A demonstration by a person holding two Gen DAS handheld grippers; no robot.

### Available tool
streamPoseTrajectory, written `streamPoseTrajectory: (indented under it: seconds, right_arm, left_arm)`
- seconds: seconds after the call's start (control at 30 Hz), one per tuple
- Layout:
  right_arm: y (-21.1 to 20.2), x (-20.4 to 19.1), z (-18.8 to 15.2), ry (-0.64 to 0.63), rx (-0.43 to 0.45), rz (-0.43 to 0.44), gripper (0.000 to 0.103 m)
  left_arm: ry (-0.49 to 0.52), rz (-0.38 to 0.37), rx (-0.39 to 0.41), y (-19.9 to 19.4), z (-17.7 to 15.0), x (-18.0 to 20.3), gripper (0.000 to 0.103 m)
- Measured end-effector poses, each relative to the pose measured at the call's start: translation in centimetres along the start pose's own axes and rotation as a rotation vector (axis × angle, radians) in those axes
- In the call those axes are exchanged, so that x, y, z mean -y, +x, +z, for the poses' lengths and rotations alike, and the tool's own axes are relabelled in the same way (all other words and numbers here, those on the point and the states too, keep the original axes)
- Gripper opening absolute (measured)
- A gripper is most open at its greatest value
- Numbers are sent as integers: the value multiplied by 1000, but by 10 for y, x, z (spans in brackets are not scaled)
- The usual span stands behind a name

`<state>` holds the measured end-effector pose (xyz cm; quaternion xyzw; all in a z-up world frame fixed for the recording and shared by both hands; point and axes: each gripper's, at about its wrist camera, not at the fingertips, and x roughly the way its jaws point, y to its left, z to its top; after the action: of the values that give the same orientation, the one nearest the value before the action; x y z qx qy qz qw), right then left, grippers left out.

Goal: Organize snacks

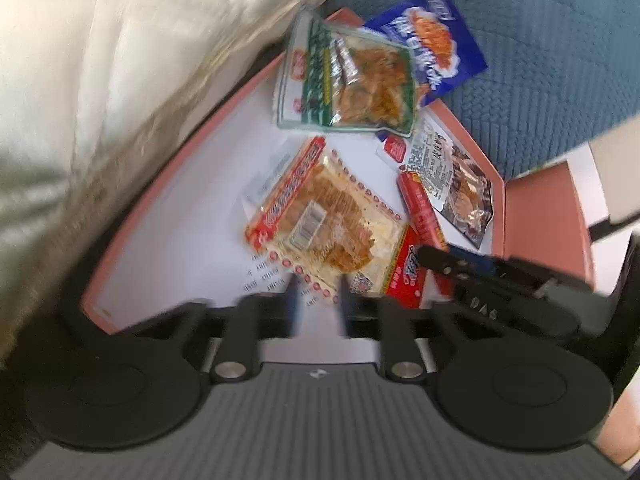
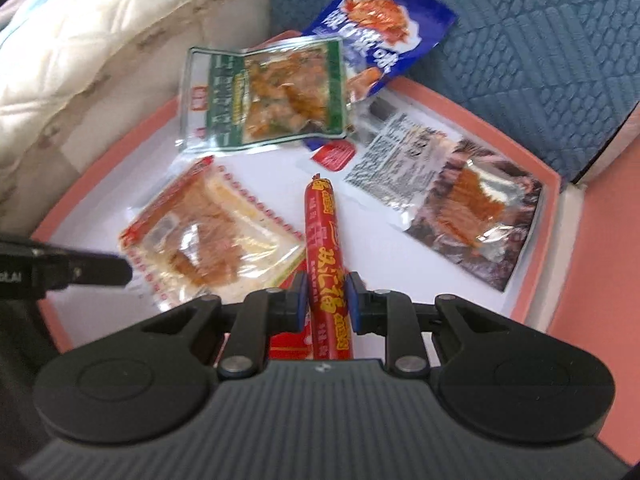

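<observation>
A pink box [image 1: 168, 190] with a white floor holds several snack packets. My right gripper [image 2: 327, 300] is shut on a red sausage stick [image 2: 322, 232], which points away along the fingers, its far end over the box floor. My left gripper [image 1: 319, 304] is open with nothing between its blurred fingers, just short of a clear red-bordered packet [image 1: 320, 216]. A green packet [image 1: 352, 80] lies at the far end, partly over a blue packet [image 1: 432, 36]. A silvery dark packet [image 2: 460, 200] lies to the right. A red packet [image 1: 408, 272] lies under the sausage.
Cream quilted bedding [image 2: 80, 40] presses against the box's left side. A blue textured cushion [image 2: 540, 40] rises behind and to the right. The box's pink lid [image 2: 592, 240] lies open on the right. The left gripper's finger [image 2: 100, 272] reaches in from the left edge.
</observation>
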<state>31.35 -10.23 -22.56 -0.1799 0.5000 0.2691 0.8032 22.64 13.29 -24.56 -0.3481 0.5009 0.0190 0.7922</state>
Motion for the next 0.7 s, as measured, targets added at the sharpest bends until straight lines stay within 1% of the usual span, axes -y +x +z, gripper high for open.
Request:
streamPoseTrajectory:
  seconds: [0.07,0.13,0.23,0.3,0.5,0.6,0.7]
  right_arm:
    - [5,1,0,8,-14,13,24]
    - [10,0,-3,2,-20,18,24]
    - [10,-2,-2,-10,-13,19,24]
    - [10,-1,-2,-9,-11,24,24]
    - [10,-1,-1,-26,-9,45,24]
    - [10,-2,-1,-28,-4,48,24]
    - [10,-1,-3,-27,3,53,24]
  left_arm:
    - [-41,-12,4,1,-2,-2,68]
    - [-45,-6,10,2,-3,0,69]
    - [-76,-29,24,7,0,1,70]
    - [-128,-56,35,9,4,-1,77]
    - [-211,-120,79,17,15,-5,78]
    - [-223,-173,91,20,18,-6,78]
    - [-217,-195,116,20,20,-4,78]
